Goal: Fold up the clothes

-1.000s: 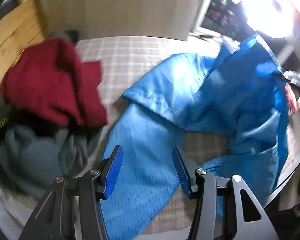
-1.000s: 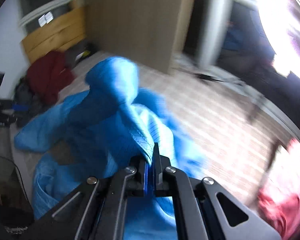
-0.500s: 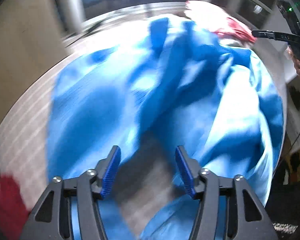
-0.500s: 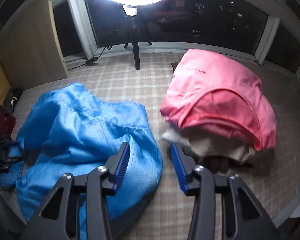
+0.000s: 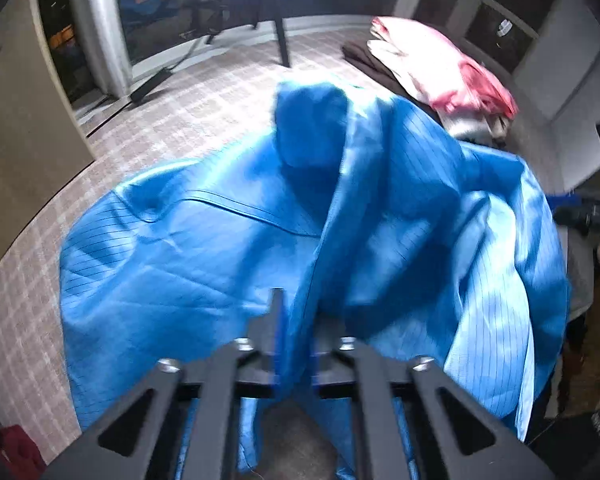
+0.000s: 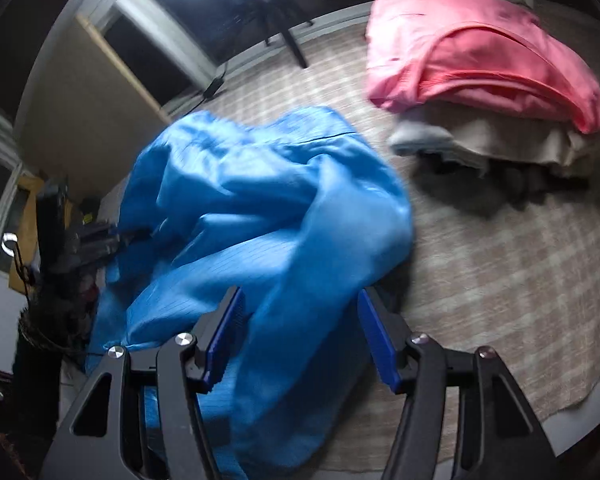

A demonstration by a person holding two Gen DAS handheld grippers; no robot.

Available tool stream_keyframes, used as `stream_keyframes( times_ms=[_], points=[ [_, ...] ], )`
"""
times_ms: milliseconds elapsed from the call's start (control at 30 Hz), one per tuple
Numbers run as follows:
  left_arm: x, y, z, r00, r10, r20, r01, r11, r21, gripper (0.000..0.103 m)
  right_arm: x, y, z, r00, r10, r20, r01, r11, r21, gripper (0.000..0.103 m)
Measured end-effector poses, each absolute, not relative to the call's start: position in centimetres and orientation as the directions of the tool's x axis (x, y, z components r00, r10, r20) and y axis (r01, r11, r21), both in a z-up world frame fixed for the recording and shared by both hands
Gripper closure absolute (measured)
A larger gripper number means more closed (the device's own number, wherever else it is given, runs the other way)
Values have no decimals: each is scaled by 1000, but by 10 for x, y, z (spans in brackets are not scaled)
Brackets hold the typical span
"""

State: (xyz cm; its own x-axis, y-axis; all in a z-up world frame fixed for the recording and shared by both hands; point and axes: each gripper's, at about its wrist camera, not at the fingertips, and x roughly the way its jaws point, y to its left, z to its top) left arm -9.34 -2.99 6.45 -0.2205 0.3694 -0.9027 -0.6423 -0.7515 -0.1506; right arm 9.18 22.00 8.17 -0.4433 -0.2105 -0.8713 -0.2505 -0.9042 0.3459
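Left gripper (image 5: 296,340) went from open to clamped on blue jacket (image 5: 220,248) fold; right gripper (image 6: 300,340) open, jacket bunched between fingers, spreading toward 11 o'clock.

The tips of the left gripper (image 5: 296,320) are buried in a fold of the shiny blue pinstriped garment (image 5: 228,256), whose lower hem runs off the bottom edge. A dark red cloth (image 5: 8,446) is cut off at the left wrist view's corner. Under the folded pink garment (image 6: 480,52), the dark bottom layers of the stack (image 6: 516,180) are too shadowed to identify. Motion blur smears the blue fabric's right side.
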Motion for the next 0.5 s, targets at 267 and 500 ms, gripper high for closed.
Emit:
stream_keyframes(
  times_ms=[267,500],
  points=[
    [-96,-58,99,-369,366,-854,-634,-771,-57,103,66,202,59,-382,-138,-914,-168,-962,215,100],
    [-97,-176,199,-580,297,-759,-453,-891,-2,103,87,228,179,-604,92,-792,-147,-989,-2,102]
  ],
)
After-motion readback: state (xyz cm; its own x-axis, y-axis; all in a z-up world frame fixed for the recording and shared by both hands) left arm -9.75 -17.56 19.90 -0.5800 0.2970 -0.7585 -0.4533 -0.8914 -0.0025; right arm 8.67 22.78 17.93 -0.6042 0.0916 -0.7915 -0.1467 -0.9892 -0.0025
